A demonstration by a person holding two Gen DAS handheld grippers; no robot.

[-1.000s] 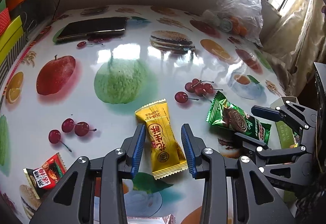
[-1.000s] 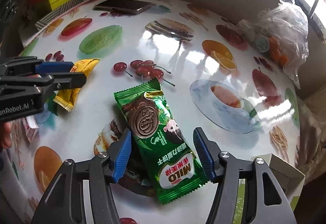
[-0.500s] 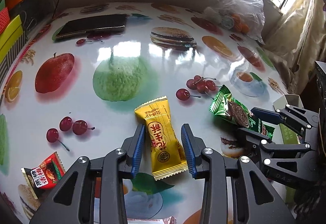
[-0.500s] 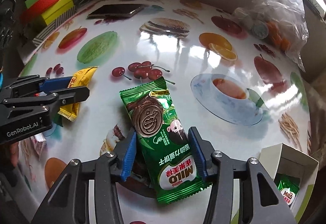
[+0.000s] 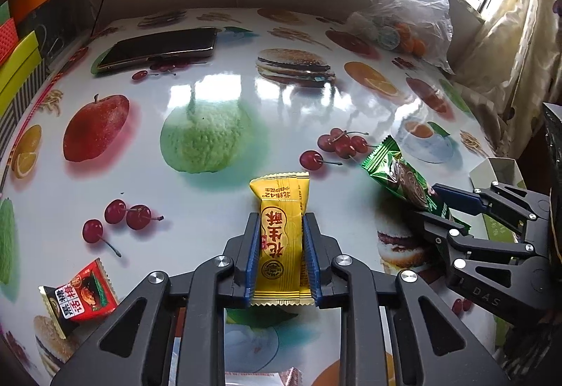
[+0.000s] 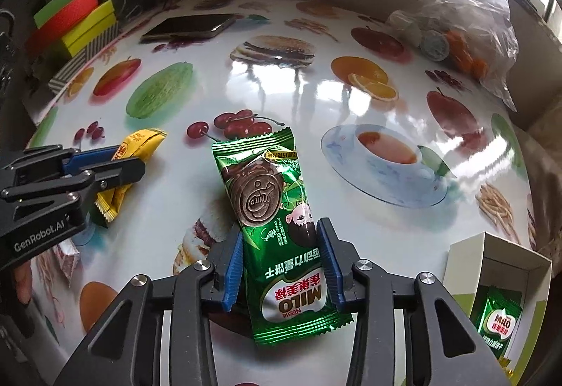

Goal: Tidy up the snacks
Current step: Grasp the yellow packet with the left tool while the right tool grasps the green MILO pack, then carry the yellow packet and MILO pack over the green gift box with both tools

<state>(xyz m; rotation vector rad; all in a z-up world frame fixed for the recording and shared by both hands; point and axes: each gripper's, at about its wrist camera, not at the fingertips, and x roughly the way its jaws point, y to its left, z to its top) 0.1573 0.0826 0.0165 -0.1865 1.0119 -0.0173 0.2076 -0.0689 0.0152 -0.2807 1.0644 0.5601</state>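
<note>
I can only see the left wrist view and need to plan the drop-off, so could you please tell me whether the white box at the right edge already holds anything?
Observer: Yes. The right wrist view looks into the white box, and a second green Milo packet is inside it.
Operator: Thank you. How does the right gripper sit on its green packet?
Observer: It is closing, with its fingers on the packet's two long edges, towards the end printed Milo.
Operator: Is the other end free?
Observer: Yes, the end with the biscuit picture sticks out beyond the fingers, and nothing lies on it.
</note>
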